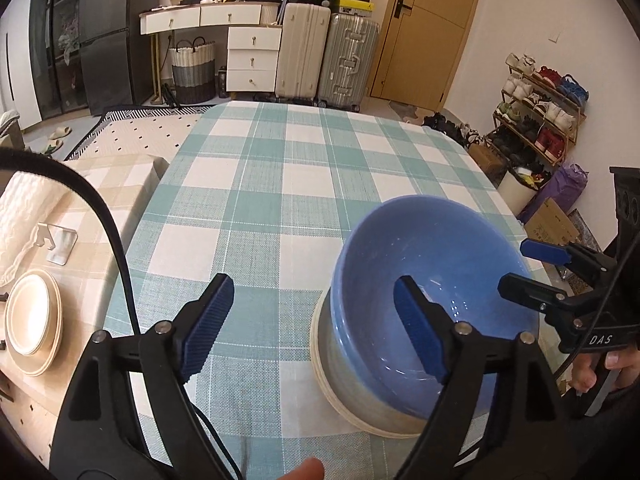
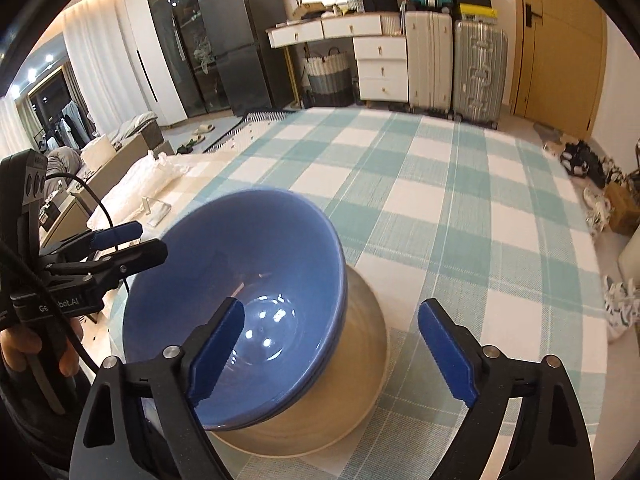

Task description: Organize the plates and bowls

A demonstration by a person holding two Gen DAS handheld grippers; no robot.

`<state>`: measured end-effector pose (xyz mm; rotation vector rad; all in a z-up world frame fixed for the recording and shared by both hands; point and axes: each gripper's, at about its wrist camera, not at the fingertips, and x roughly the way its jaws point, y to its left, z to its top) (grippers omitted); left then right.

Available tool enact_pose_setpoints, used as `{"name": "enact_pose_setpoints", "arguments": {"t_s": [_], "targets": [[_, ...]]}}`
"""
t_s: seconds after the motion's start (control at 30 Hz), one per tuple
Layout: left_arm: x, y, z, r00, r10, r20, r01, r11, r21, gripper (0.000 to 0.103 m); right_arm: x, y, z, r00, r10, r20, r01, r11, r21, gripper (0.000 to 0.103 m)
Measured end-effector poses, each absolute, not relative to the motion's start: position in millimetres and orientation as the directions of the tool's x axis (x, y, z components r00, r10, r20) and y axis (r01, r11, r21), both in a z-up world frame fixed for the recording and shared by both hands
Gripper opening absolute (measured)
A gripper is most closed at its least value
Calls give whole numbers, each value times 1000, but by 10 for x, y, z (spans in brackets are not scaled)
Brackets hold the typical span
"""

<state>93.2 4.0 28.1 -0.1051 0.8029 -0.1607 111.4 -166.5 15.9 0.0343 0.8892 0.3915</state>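
Note:
A blue bowl (image 1: 436, 280) sits nested in a beige bowl (image 1: 360, 400) on the green-checked tablecloth (image 1: 280, 184). It also shows in the right wrist view (image 2: 240, 272), with the beige bowl (image 2: 320, 412) under it. My left gripper (image 1: 316, 328) is open, just left of the bowls, its right finger over the blue bowl's inside. My right gripper (image 2: 332, 356) is open over the bowls' right rim and holds nothing. It appears in the left wrist view (image 1: 520, 268) at the bowl's right edge. The left gripper shows in the right wrist view (image 2: 148, 242).
A stack of cream plates (image 1: 34, 320) lies on the side table (image 1: 100, 216) to the left, beside a metal stand (image 1: 60, 240) and white cloth. Suitcases (image 1: 328, 60), drawers and a shoe rack (image 1: 540, 112) stand beyond the table.

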Motion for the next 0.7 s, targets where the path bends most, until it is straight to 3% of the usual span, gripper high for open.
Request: {"name": "enact_pose_setpoints", "arguments": {"t_s": [0.17,0.23,0.7], "targets": [[788,123,355,717,-183,-673,104,982,-156,84,992,-1659,242,620,339,-707,-330,931,156,93],[713,150,388,730,-180,-659,107,983,-151,101,933,-1666,263,650,329,-685,-328,935,137,93],[299,371,558,800,-162,-577,93,985,-148,101,681,-1786,277,735,276,-620,-260,958,118,99]]}}
